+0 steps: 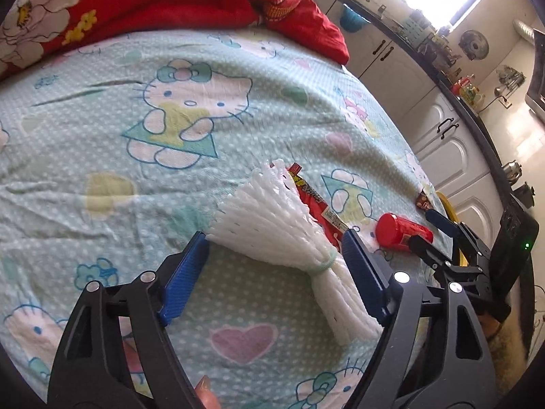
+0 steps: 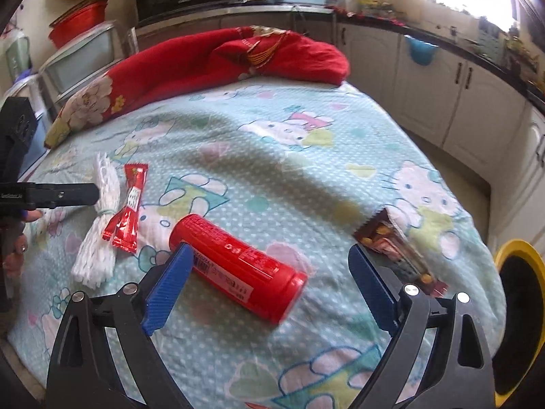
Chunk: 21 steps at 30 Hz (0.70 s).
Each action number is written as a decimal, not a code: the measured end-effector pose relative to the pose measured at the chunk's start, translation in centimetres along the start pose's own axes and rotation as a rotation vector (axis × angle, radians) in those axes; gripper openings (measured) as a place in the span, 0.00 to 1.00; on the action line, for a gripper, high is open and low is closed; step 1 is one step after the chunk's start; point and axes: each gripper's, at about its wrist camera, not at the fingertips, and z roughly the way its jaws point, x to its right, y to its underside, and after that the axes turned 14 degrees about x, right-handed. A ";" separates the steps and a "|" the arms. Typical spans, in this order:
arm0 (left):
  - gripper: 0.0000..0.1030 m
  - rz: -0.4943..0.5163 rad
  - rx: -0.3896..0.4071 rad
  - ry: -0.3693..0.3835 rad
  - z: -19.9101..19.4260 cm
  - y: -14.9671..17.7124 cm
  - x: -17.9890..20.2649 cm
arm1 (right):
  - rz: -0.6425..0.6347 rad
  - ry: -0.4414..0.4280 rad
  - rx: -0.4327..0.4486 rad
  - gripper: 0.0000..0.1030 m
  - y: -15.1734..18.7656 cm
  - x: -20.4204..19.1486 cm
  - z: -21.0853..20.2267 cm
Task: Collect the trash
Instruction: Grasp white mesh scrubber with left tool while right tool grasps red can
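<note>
Straddled by the wide left tool [image 1: 276, 238], touching neither pad: white foam net [image 1: 272, 218] on the bed [image 1: 102, 136], near its right edge. Beside it, red wrapper [image 2: 127, 204], print unreadable. Between the wide right tool's [image 2: 269, 266] pads, ungripped: red canister [image 2: 238, 262], label blurred. Brown wrapper [image 2: 398, 248] nearest the edge.

Glossy plastic canister [image 2: 238, 266]; white foam netting [image 1: 272, 218].

Left wrist view: low, close, angled down along its fingers over the bed [image 1: 102, 129], white bundle [image 1: 272, 218] nearest. Right wrist view: same angle, beside it, red can [image 2: 238, 262] nearest. Shared: bundle, can, red wrapper [image 2: 127, 211], red blanket [image 2: 218, 58], cabinets [image 2: 432, 88].
</note>
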 end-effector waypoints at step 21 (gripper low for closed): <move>0.31 0.091 -0.003 -0.044 0.9 -0.2 0.7 | -0.032 -0.062 0.012 0.32 1.4 -2.9 0.2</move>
